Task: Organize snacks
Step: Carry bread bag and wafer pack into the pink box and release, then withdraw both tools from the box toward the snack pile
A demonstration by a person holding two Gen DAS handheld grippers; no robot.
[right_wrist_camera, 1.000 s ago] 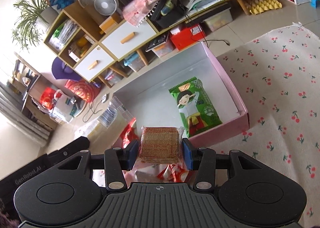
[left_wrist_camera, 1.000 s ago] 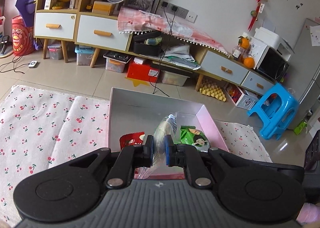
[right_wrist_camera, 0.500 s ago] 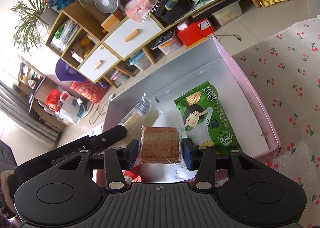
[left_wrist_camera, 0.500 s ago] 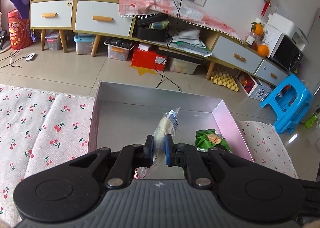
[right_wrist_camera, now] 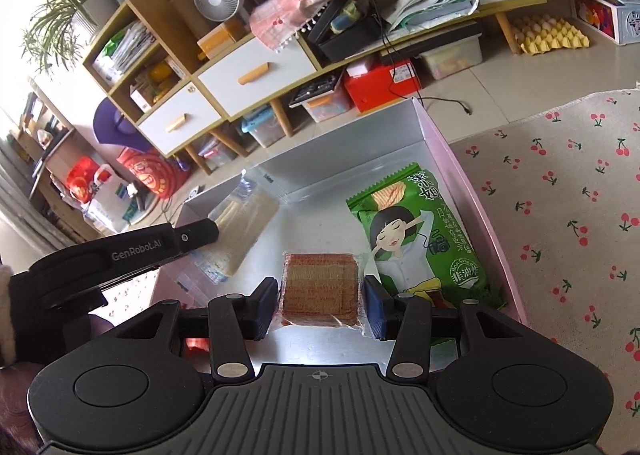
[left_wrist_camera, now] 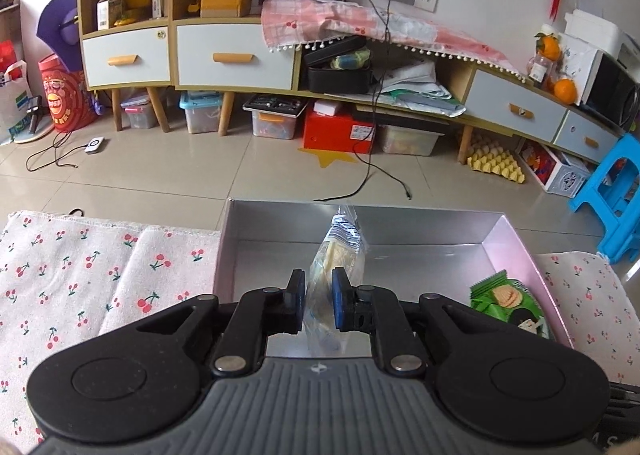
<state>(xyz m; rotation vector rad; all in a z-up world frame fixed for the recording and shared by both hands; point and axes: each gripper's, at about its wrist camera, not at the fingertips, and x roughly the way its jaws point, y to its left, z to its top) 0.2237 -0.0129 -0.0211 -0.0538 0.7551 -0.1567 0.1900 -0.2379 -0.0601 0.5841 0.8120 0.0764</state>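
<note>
My left gripper [left_wrist_camera: 319,297] is shut on a clear bag of pale yellow biscuits [left_wrist_camera: 338,255] and holds it upright over the left part of the pink box [left_wrist_camera: 516,243]. The bag also shows in the right wrist view [right_wrist_camera: 244,215], with the left gripper's fingers [right_wrist_camera: 196,233] on it. My right gripper [right_wrist_camera: 320,297] is shut on a square brown wafer pack [right_wrist_camera: 320,287], low inside the box [right_wrist_camera: 460,171]. A green snack packet lies flat on the box floor to the right, seen in both the right wrist view [right_wrist_camera: 416,239] and the left wrist view [left_wrist_camera: 508,307].
The box sits on a white cloth with red cherries [left_wrist_camera: 100,275] [right_wrist_camera: 568,195]. Red wrappers [right_wrist_camera: 196,343] peek out under my right gripper. Behind are a tiled floor [left_wrist_camera: 200,171], low cabinets with drawers [left_wrist_camera: 236,59], storage bins and a blue stool [left_wrist_camera: 616,191].
Both grippers moved forward and down into the box with their snacks. The wafer pack now sits low, beside the green packet.
</note>
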